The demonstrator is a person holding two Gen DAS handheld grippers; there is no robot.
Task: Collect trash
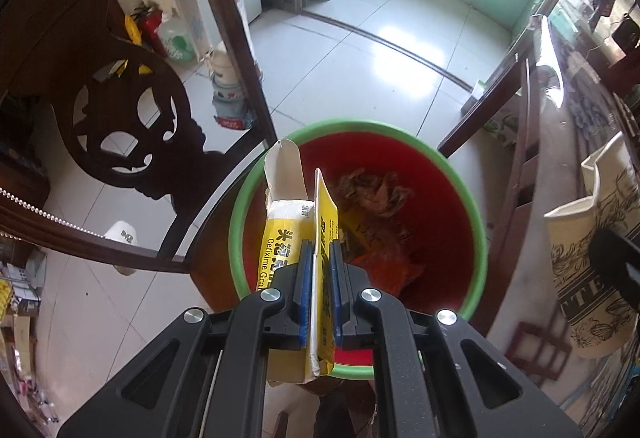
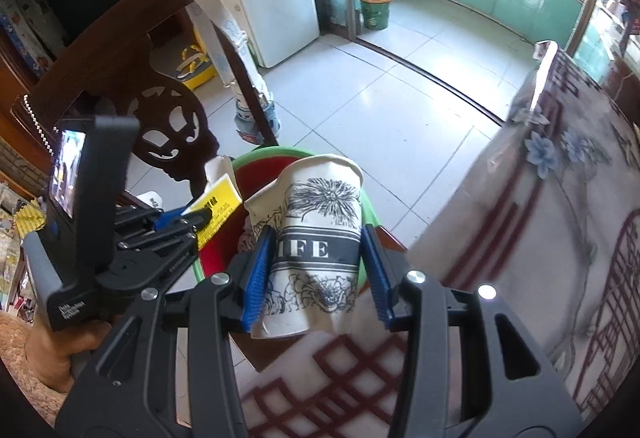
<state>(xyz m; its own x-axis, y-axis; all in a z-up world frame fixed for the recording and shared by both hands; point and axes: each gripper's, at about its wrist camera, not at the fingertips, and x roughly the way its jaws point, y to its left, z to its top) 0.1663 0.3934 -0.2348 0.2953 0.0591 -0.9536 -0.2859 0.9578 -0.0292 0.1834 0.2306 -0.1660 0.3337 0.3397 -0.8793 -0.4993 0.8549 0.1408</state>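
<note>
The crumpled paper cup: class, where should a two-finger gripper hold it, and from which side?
Grip the paper cup across its mid-wall band, coming side-on as the right gripper does: its crushed rim gives poor purchase, while the wall there looks round enough to squeeze.

The flattened medicine box [image 1: 294, 234] is thin matt cardboard, and the crumpled cup [image 2: 316, 238] is printed paper. Glossy plastic bin [image 1: 476, 222], shiny floor tiles [image 1: 360, 78], dark polished carved wood chair [image 1: 120, 126].
</note>
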